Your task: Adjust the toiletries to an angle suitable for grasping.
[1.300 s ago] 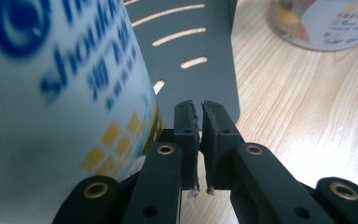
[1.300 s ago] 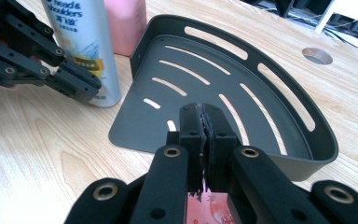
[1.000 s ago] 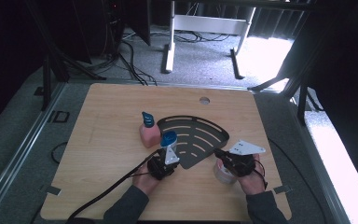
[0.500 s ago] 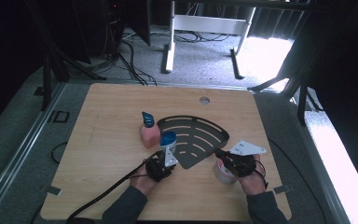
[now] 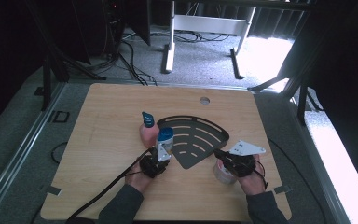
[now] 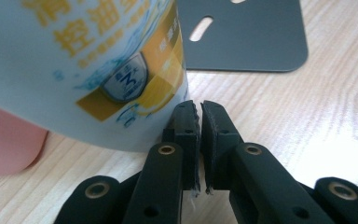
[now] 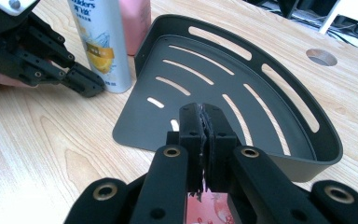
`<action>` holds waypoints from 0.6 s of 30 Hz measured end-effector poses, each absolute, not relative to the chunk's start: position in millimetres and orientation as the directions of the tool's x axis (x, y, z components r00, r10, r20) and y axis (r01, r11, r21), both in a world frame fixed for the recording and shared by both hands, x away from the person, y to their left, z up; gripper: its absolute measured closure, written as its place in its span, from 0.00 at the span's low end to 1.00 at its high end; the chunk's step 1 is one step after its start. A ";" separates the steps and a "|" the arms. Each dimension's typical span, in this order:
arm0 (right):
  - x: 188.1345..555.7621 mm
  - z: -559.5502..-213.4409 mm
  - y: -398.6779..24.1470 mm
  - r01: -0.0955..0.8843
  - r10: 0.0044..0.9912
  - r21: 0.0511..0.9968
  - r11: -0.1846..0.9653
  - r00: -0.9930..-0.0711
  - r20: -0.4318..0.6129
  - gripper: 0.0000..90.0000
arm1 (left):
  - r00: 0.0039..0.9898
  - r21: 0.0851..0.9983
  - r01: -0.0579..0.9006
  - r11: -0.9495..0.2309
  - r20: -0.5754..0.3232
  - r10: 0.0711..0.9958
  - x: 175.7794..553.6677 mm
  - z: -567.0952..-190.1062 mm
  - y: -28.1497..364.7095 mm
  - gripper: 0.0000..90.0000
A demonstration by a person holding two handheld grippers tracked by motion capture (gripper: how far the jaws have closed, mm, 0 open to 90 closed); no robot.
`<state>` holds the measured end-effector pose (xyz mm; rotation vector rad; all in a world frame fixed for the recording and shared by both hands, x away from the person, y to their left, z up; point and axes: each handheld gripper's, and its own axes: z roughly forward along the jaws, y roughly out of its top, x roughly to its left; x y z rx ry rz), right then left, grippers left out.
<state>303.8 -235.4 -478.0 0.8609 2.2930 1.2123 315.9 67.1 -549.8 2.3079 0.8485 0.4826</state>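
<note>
We hold our left gripper with its jaws pressed together and nothing between them, its tips just beside the base of the white bottle, which stands upright on the desk against the pink bottle. Our right gripper also has its jaws pressed together and empty, pointing over the near edge of the dark slotted corner shelf. A small clear jar sits under our right hand.
</note>
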 end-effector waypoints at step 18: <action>302.4 -478.1 -250.4 0.356 0.714 0.838 0.414 -0.698 -0.056 0.97 | 0.668 0.679 0.501 -0.537 0.091 0.738 328.6 -546.4 85.2 0.94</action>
